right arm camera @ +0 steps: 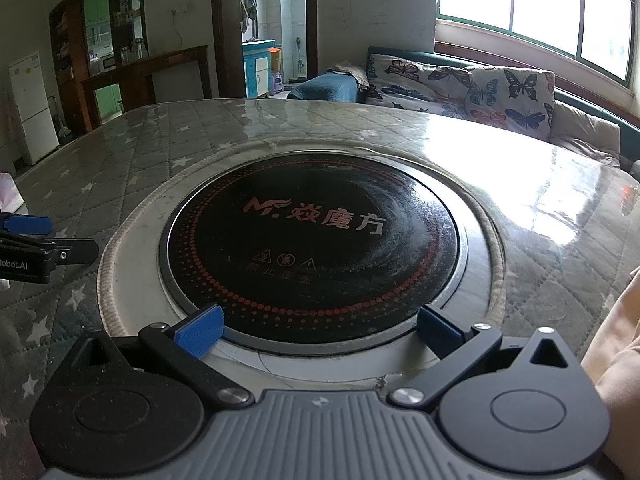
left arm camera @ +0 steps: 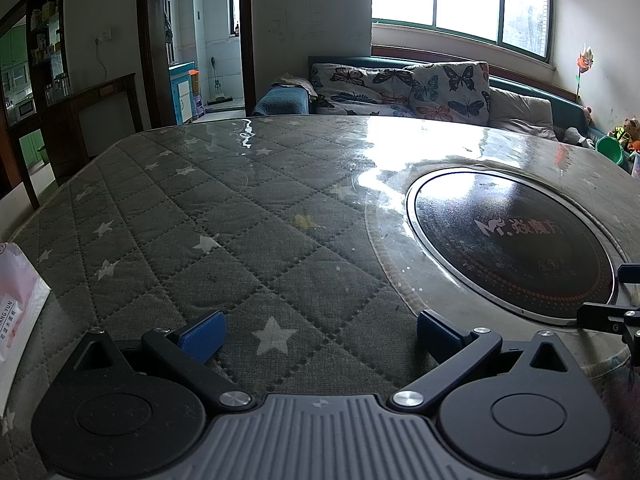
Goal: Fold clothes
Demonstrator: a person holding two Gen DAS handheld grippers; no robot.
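No garment lies on the table in either view. My left gripper [left arm camera: 320,334] is open, its blue pads wide apart just above the grey quilted star-print table cover [left arm camera: 200,208], with nothing between them. My right gripper [right arm camera: 320,330] is open too, and empty, over the near rim of a round black cooktop [right arm camera: 312,248] set into the table. One blue finger of the left gripper [right arm camera: 26,224] shows at the left edge of the right wrist view. A pale peach shape [right arm camera: 616,344] fills that view's right edge; whether it is cloth or a hand I cannot tell.
A white and pink tissue pack [left arm camera: 16,312] sits at the table's left edge. A clear glossy sheet covers the table top. Behind the table is a sofa with butterfly cushions [left arm camera: 400,88], a green bucket [left arm camera: 610,150] and a doorway [left arm camera: 204,40].
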